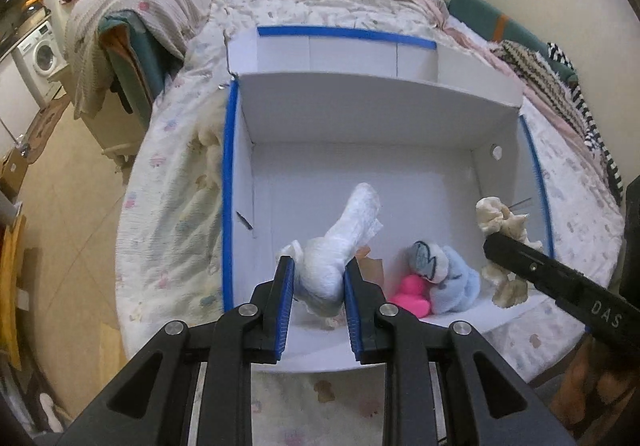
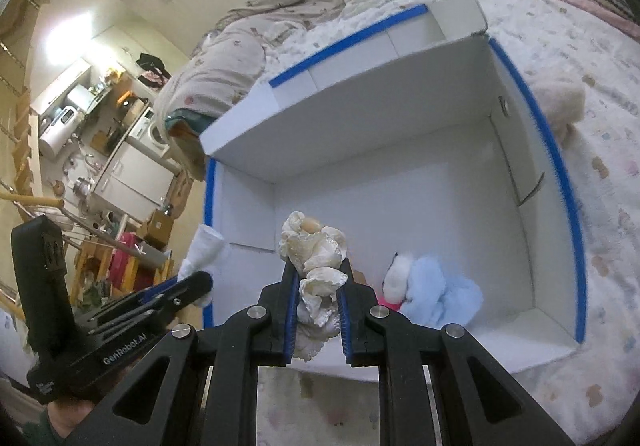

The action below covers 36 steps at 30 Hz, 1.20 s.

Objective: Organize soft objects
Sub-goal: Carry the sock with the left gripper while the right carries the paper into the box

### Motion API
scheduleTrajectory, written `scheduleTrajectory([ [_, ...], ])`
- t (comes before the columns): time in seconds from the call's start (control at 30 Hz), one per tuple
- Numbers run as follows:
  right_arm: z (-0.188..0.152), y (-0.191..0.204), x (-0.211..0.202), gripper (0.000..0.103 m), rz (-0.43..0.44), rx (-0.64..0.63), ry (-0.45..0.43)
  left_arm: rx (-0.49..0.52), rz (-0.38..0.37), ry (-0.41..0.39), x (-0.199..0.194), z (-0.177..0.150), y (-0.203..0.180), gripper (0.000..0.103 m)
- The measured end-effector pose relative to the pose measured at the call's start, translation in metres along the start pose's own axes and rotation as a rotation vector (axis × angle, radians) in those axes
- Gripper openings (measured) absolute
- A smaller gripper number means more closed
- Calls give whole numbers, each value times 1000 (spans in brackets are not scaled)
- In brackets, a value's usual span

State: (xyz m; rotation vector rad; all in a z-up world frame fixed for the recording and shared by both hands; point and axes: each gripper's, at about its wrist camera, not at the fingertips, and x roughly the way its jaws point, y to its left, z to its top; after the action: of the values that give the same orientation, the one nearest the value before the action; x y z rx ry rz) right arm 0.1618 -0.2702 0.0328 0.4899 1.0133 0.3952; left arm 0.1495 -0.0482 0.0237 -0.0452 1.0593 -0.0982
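Left wrist view shows the left hand-held gripper [image 1: 319, 278] clenched mid-body on a light, squashy white cloth roll [image 1: 340, 250], its free end flopping ahead.

Both views evenly lit, soft indoor light, slightly warm on walls. Right wrist view: blown-out glare patch on the wall [image 2: 60, 42] upper left. White box [image 1: 360, 174] interior bright w/ faint grey shadows in corners. Heavy fisheye bending, dark vignette at corners. Slight motion blur on box edges; centre reasonably sharp.
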Motion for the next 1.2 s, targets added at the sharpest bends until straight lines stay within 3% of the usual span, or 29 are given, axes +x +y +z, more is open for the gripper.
scheduleTrajectory([
  [0.6,-4,-12,61,19,-70,7,131,6,9,79,63,-13,-3,22],
  [1.0,-2,-15,66,23,-59,8,154,23,9,76,65,-15,-9,23],
  [1.2,-4,-14,65,26,-55,-1,156,29,10,81,67,-16,-12,29],
])
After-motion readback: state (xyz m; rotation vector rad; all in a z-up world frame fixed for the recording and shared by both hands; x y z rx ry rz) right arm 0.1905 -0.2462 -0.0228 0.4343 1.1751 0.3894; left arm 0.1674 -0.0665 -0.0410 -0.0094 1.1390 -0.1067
